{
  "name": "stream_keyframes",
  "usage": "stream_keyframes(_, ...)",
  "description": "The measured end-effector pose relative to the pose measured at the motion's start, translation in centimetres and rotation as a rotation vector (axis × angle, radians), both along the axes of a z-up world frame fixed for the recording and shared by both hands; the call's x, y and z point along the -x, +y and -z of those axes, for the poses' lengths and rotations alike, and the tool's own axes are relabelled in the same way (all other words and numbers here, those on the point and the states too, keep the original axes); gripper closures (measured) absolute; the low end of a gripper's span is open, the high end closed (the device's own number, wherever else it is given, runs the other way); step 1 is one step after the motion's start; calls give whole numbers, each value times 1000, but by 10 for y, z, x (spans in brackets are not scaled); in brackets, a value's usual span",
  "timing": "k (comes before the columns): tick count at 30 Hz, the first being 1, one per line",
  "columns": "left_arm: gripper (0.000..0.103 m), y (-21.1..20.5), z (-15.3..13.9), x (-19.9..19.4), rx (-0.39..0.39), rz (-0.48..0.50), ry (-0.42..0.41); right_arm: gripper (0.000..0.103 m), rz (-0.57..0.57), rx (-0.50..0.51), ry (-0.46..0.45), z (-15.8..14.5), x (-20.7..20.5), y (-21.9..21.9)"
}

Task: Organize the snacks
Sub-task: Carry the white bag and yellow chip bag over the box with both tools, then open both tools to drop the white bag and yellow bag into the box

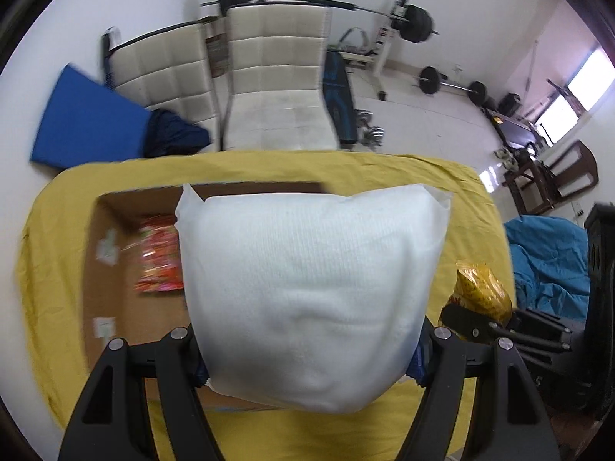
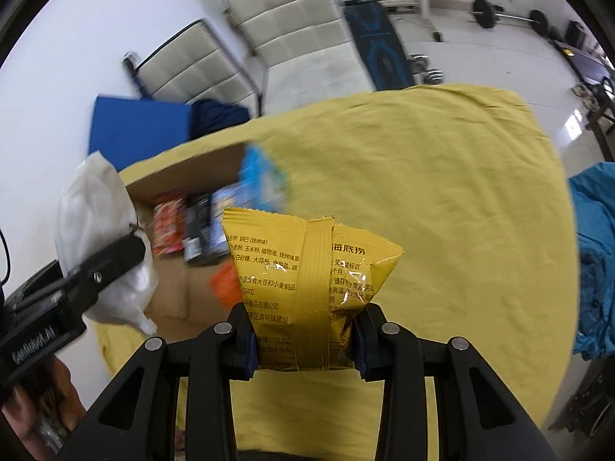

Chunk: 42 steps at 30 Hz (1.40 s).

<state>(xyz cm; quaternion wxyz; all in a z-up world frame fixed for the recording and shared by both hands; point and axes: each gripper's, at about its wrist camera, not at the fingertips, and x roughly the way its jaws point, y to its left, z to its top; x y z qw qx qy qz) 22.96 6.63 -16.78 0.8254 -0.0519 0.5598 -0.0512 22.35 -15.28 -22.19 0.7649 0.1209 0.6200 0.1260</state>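
1. I am holding a white packet in the left gripper, its fingers pressing in on the packet's lower corners. The packet is hanging over the near right part of an open cardboard box, and I am finding no print on the side facing me.
2. I am clamping a yellow snack bag in the right gripper, both pads closing on its bottom seam. The bag is standing upright above the yellow cloth, just right of the box.
3. I am reading Chinese print on the yellow bag's back panel: "海底捞" beside the centre seam, "有限公司(ZQ)" lower down, and digits ending "17401".
4. I am seeing a red patterned packet lying inside the box; its lettering is too blurred to read.
5. I am noting further dark, blue and orange packets in the box, all blurred.
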Motion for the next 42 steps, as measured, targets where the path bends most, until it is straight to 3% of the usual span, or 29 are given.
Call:
stream_keyframes(7,32,106,12,23,-32,-85,49,65,-106,-29,52,22,13,113)
stream_keyframes(14,32,169,63,27,-8,-128,176,65,-149,-26,136,74,9,186)
stream_keyframes(21,31,191,128,18,38,-101,348,65,-155,2,213,118,7,217)
stream_keyframes(30,31,199,183,15,46,-52,496,64,-156,41,275,152,11,232)
stream_keyframes(39,29,192,205,14,16,-9,562,62,-160,79,296,168,15,238)
stream_keyframes(42,29,186,206,12,7,-8,569,57,-164,94,301,168,14,239)
